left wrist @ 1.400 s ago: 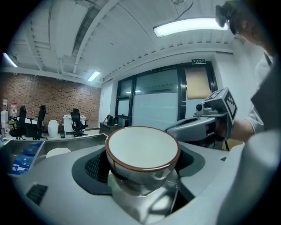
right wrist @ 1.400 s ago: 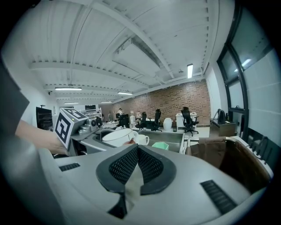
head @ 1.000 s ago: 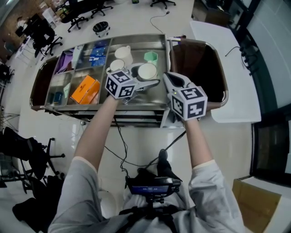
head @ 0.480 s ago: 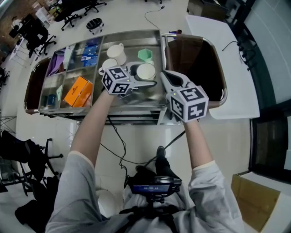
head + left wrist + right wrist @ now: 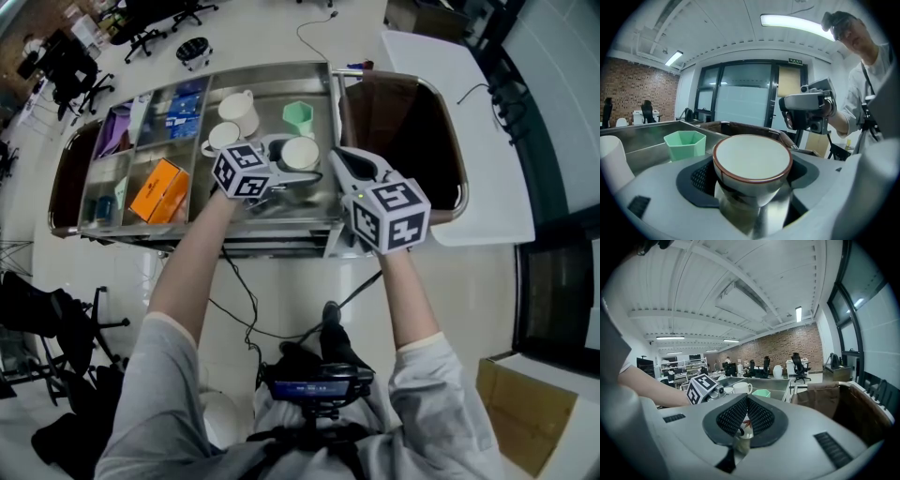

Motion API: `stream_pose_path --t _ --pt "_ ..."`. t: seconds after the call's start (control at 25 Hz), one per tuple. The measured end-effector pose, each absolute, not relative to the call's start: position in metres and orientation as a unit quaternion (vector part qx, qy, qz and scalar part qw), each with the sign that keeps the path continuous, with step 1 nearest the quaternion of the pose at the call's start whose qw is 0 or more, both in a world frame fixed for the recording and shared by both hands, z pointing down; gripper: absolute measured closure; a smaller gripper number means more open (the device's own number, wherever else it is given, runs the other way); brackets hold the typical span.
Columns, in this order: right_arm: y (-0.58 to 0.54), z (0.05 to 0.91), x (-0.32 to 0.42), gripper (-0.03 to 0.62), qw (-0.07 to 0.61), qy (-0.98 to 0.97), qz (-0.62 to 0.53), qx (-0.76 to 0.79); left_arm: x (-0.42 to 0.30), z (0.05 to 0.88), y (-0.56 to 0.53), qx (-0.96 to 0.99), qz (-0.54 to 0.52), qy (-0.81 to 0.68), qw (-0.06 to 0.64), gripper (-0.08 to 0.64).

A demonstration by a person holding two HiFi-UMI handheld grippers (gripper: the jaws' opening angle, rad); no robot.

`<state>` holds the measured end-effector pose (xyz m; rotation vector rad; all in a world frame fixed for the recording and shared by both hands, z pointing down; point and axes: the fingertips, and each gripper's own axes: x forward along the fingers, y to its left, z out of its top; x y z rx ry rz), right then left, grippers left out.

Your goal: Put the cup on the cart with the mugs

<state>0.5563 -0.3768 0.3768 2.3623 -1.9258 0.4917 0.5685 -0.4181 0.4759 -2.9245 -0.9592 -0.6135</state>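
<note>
A white cup with a brown rim sits between my left gripper's jaws, which are shut on its sides. It hangs low over the steel tray of the cart, and the metal below mirrors it. Two white mugs and a green hexagonal cup stand just beyond it in the same compartment. My right gripper is shut and empty, beside the cup at the tray's right end.
A brown bag-lined bin hangs on the cart's right end. An orange box and small packets fill the left compartments. A white table stands to the right. A person with a camera faces the left gripper.
My left gripper has sunk toward the tray with the cup still in it. The right gripper has stayed where it was.
</note>
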Motion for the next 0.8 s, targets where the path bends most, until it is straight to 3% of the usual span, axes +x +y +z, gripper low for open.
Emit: stream_pose_path --t 0.48,0.8 --pt "-0.372 0.383 0.559 0.584 0.028 -0.622 0.163 0.766 0.570 0.495 -0.418 -0.930 -0.221 -0.291 0.018 0.146" --pt "-0.371 0.388 0.559 0.584 0.030 -0.621 0.167 0.766 0.571 0.489 -0.424 -0.935 -0.220 -0.278 0.028 0.091"
